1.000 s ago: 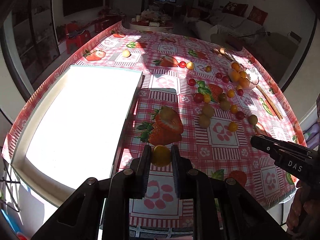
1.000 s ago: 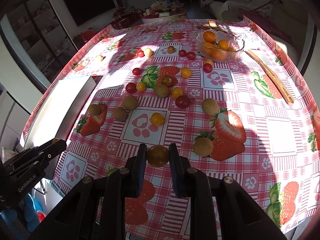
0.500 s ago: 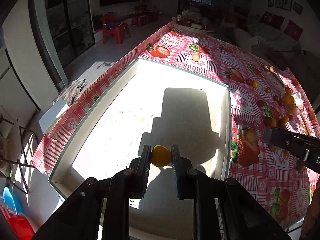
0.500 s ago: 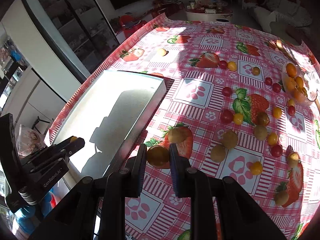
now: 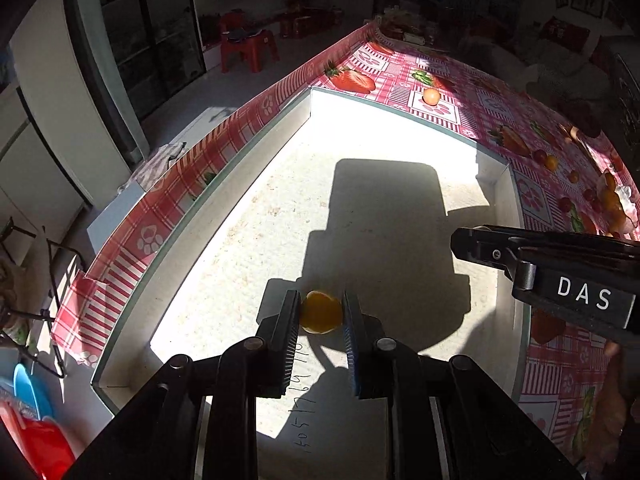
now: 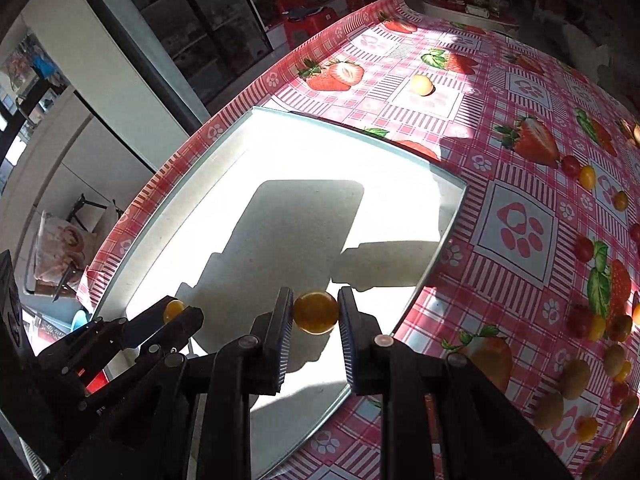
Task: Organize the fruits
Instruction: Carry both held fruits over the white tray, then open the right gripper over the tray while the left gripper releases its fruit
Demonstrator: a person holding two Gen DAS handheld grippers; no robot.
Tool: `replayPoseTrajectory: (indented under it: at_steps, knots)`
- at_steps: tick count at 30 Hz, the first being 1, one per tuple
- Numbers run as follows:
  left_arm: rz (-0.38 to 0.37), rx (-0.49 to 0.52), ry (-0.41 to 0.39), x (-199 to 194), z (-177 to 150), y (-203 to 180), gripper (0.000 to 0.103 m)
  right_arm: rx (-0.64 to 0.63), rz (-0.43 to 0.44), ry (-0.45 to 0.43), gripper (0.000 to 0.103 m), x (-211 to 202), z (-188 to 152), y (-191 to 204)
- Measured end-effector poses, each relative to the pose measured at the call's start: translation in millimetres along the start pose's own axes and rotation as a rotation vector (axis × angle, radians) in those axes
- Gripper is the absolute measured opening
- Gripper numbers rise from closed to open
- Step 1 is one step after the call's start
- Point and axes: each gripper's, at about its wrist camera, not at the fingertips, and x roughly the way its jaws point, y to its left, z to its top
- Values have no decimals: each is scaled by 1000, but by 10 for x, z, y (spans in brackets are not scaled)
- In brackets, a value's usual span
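A sunlit living room surrounds a table draped in a pink checked tablecloth (image 6: pixel 520 216) printed with strawberries and paw prints. The shallow white tray (image 5: pixel 404 152) lies near the cloth's left edge, and everything else is placed from it.

Nearest, over the tray's near half, the left gripper (image 5: pixel 321 312) pinches a yellow cherry tomato (image 5: pixel 321 312) between its two ribbed pads; the fruit hangs just above the tray floor, over the gripper's own dark shadow. In the right wrist view the same gripper (image 6: pixel 176 312) shows side-on at the tray's near left corner with the yellow fruit (image 6: pixel 174 309) at its tips.

Just to the tray's right-hand side, the right gripper (image 6: pixel 315 312) is clamped on an orange-yellow tomato (image 6: pixel 315 312), held above the tray's near right portion. From the left wrist its black body, lettered DAS (image 5: pixel 552 260), reaches in over the tray's right wall.

Handwritten digits (image 5: pixel 306 400) mark the tray floor by its near edge.

Beyond the tray's far wall, one pale orange fruit (image 6: pixel 422 85) sits alone on a paw-print square. To the right of the tray, red and yellow cherry tomatoes (image 6: pixel 580 172) and brownish round fruits (image 6: pixel 572 380) lie scattered on the cloth. Past the table's far left side, a red plastic stool (image 5: pixel 248 46) stands on the floor.
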Motion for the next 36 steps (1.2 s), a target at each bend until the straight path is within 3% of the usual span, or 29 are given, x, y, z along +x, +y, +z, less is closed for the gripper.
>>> replayPoseTrajectory:
  at_steps: [2,4,5,6,10,14,15,24,36]
  knots:
    - [8,2,9,32,-13,-11,25,-3,-6,15,25,67,-1,15]
    - [5,1,0,26,-27,-20,59,-6,-14,27,25,109,-4,19]
    - [14,-5,-18,5,-38,-18,83,-8,-15,34,25,129,-7,23]
    - [22,-8,-46,-26,-46,-17,87,-9,-16,40,25,142,-12,25]
    - [16,5,-56,-42,-46,-29,87,-17,-10,48,32,208,30,42]
    - [15,-27,-72,-65,-68,34,87,3,14,13,78,129,85,57]
    - [4,-40,-73,-71,-74,58,87,10,19,-4,82,79,91,51]
    - [-16,-36,-25,-124,-156,18,87,81,16,-106,82,-389,-15,-209]
    - [-86,143,-92,-531,-265,-692,87,179,-143,-161,82,-989,-867,-919]
